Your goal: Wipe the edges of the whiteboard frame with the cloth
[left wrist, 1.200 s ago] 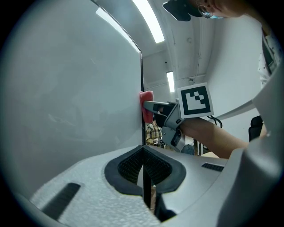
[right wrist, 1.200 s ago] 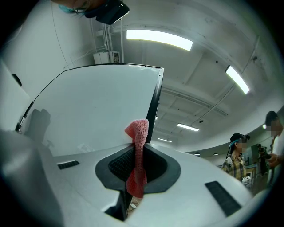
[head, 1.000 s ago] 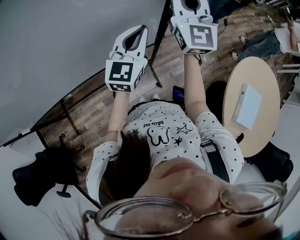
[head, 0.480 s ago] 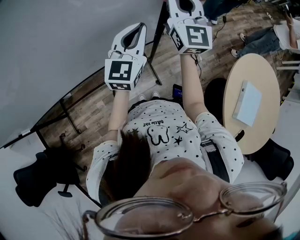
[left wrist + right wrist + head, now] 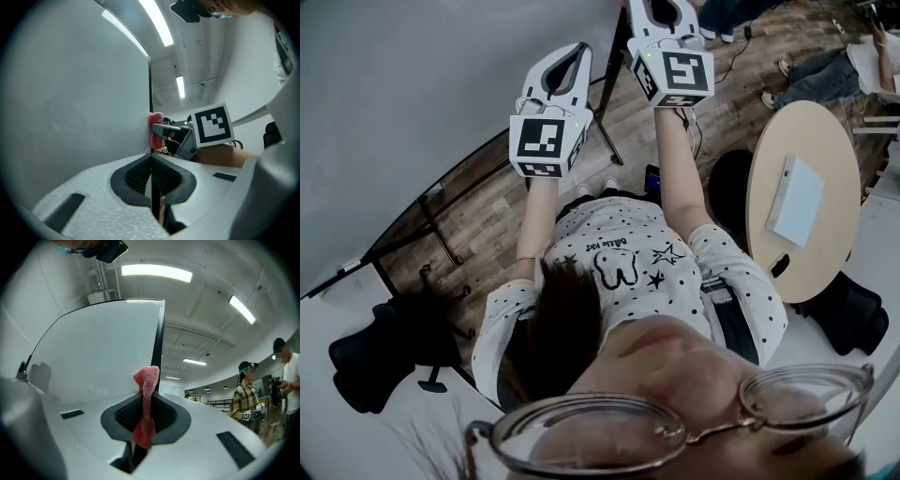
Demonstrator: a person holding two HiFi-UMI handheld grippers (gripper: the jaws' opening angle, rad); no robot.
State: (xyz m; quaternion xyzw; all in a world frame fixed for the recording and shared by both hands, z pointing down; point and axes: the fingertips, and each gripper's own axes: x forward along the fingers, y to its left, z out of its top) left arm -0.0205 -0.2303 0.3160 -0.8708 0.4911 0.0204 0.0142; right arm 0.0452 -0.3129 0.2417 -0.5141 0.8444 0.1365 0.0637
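The cloth (image 5: 146, 399) is a small pink-red knitted piece with a ribbed texture, gathered into a narrow upright strip. Its lower end bunches at the near side of the pads and its folded top pokes up past them. The right tool (image 5: 145, 416) is clenched on it, pinching it between its black ribbed pads. The cloth's top lies against the dark right-hand edge of the whiteboard frame (image 5: 157, 343), below that edge's upper corner. The whiteboard (image 5: 431, 94) is a plain white panel on a black stand (image 5: 609, 103) over a wooden floor (image 5: 487, 216). The left tool (image 5: 152, 178) sits lower on the same edge, near the right tool. It is closed on the frame, whose thin dark strip runs straight between its pads. In the left gripper view the cloth shows as a pink pad pressed onto the frame edge at the tip of the right tool. In the head view both arms reach up toward the board's right edge.
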